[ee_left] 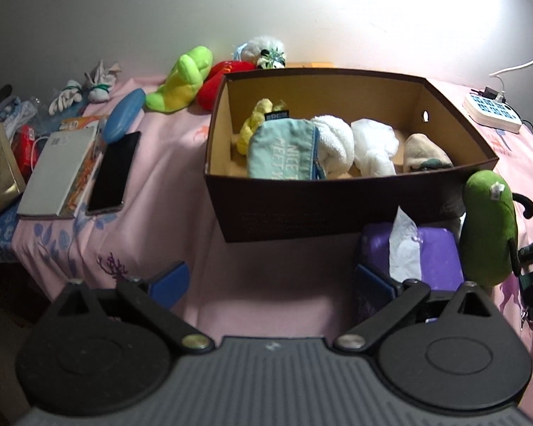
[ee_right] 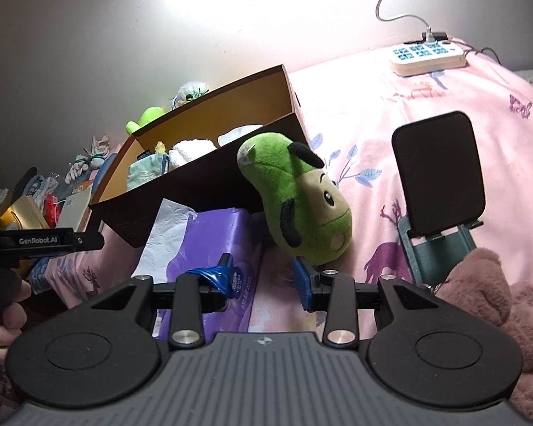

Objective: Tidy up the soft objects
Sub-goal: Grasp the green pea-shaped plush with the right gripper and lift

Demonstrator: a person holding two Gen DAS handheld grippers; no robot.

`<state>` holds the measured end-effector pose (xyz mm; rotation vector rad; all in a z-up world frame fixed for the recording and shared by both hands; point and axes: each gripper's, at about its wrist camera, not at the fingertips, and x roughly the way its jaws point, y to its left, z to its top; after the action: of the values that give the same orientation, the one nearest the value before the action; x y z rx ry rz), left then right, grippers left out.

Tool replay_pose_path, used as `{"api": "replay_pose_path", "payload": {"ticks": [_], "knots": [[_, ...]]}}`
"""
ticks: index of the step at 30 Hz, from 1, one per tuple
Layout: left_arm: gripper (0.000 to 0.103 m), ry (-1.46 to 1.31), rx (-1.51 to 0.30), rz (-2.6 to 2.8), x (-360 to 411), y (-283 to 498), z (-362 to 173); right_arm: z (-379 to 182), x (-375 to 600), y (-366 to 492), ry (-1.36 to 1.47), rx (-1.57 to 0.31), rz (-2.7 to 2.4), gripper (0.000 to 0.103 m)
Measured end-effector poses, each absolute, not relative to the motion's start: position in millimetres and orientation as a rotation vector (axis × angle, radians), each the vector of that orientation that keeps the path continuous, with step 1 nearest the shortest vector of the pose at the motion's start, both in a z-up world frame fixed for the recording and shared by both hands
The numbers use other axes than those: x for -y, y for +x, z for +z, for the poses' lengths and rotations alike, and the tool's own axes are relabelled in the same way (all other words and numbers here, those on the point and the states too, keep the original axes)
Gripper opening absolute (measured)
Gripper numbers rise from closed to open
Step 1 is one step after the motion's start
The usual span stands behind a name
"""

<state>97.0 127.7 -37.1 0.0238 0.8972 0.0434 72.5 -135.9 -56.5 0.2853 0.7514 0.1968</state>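
Observation:
A brown cardboard box [ee_left: 337, 206] stands on the pink bedsheet and holds a teal pouch [ee_left: 284, 151], white cloths [ee_left: 371, 145], a yellow toy and a beige item. A green avocado plush [ee_right: 295, 198] leans against the box's near right corner, also in the left wrist view [ee_left: 488, 227]. My right gripper [ee_right: 263, 278] is open, its right pad just below the plush, its left pad over a purple tissue pack [ee_right: 213, 245]. My left gripper [ee_left: 272, 285] is open and empty in front of the box. A lime plush [ee_left: 181, 80], a red plush [ee_left: 218, 81] and a white plush [ee_left: 264, 51] lie behind the box.
At the left lie a black phone [ee_left: 113, 174], a grey notebook [ee_left: 55, 174], a blue case [ee_left: 124, 115] and bundled socks [ee_left: 83, 88]. A power strip [ee_right: 428, 55] sits far right. A phone stand [ee_right: 439, 191] and a pink plush [ee_right: 494, 305] are near my right gripper.

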Motion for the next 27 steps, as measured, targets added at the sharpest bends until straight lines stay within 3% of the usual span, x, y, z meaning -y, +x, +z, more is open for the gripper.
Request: {"api": "replay_pose_path", "payload": {"ticks": [13,27], "knots": [[0.102,-0.037,-0.985,-0.01,-114.9,75.7,-59.1,-59.7,139.7,101.6,0.051,-0.684,0.183,0.021],[0.102,-0.029,-0.847,-0.215,-66.1,69.0,-31.4,-65.7,142.5,122.0,0.06,-0.686,0.229,0.023]]}}
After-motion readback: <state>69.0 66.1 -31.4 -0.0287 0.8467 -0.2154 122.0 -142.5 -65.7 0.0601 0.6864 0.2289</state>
